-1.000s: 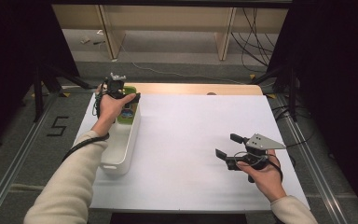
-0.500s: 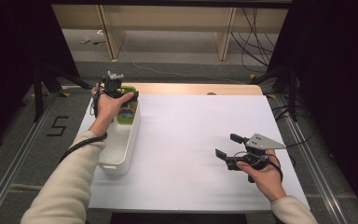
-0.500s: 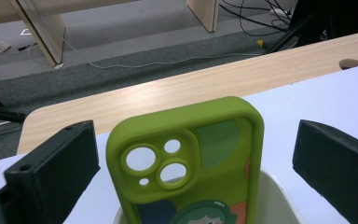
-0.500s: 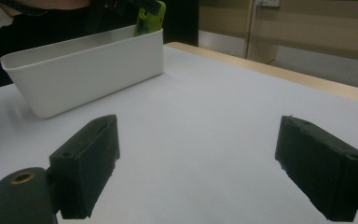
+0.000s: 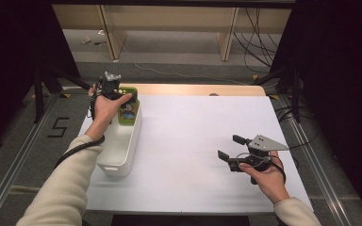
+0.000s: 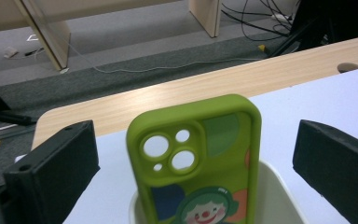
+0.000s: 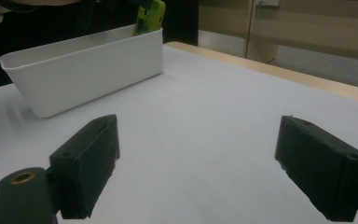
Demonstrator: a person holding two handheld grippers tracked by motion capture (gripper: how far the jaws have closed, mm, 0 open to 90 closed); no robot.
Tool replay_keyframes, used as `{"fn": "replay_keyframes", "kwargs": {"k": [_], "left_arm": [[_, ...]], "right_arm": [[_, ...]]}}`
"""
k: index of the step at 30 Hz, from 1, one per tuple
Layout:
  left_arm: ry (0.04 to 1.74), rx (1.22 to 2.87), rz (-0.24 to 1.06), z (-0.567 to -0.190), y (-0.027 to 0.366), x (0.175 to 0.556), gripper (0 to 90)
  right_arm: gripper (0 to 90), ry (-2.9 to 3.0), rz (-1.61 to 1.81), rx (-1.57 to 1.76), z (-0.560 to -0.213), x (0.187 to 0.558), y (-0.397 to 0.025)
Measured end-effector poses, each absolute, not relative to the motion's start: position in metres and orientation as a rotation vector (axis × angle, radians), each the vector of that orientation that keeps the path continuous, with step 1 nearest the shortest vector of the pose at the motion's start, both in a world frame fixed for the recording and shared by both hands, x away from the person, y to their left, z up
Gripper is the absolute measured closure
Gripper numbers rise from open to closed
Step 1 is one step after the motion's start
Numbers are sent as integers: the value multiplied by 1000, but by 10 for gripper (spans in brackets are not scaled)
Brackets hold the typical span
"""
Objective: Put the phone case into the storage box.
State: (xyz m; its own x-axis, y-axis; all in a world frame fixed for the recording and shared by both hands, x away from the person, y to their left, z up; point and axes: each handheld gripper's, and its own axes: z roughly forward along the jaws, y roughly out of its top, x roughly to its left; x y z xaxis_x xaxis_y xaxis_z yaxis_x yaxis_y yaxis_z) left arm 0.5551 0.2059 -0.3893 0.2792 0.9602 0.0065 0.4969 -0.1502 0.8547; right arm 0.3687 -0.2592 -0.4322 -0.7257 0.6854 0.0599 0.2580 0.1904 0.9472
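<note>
A: Start nearest the person. What is the right tool (image 5: 229,153) doing?

B: It rests low over the white worktop (image 5: 193,141) at the near right, held in the right hand (image 5: 264,176). Its jaws stand wide apart with nothing between them.

A: And farther out, on the left?

B: A long white bin (image 5: 122,146) lies along the worktop's left edge. At its far end a green phone case (image 6: 200,158) stands upright, its lower part inside the bin, camera holes near the top, a cartoon clown face below.

A: Is the left tool (image 5: 118,98) clamped on it?

B: No. In the left gripper view the jaws are spread, one on each side of the case, clear of both edges.

A: Beyond that?

B: The worktop's wooden edge (image 6: 214,88), then grey floor (image 5: 169,61) with cables.
</note>
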Motion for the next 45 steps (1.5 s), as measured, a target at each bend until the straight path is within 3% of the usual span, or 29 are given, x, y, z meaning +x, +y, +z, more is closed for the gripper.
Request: {"fn": "replay_keyframes", "kwargs": {"k": [45], "left_arm": [[1032,1740,692,-382,199,431,21]], "right_arm": [[147,2089,1548,887,-431,369,-259]]}}
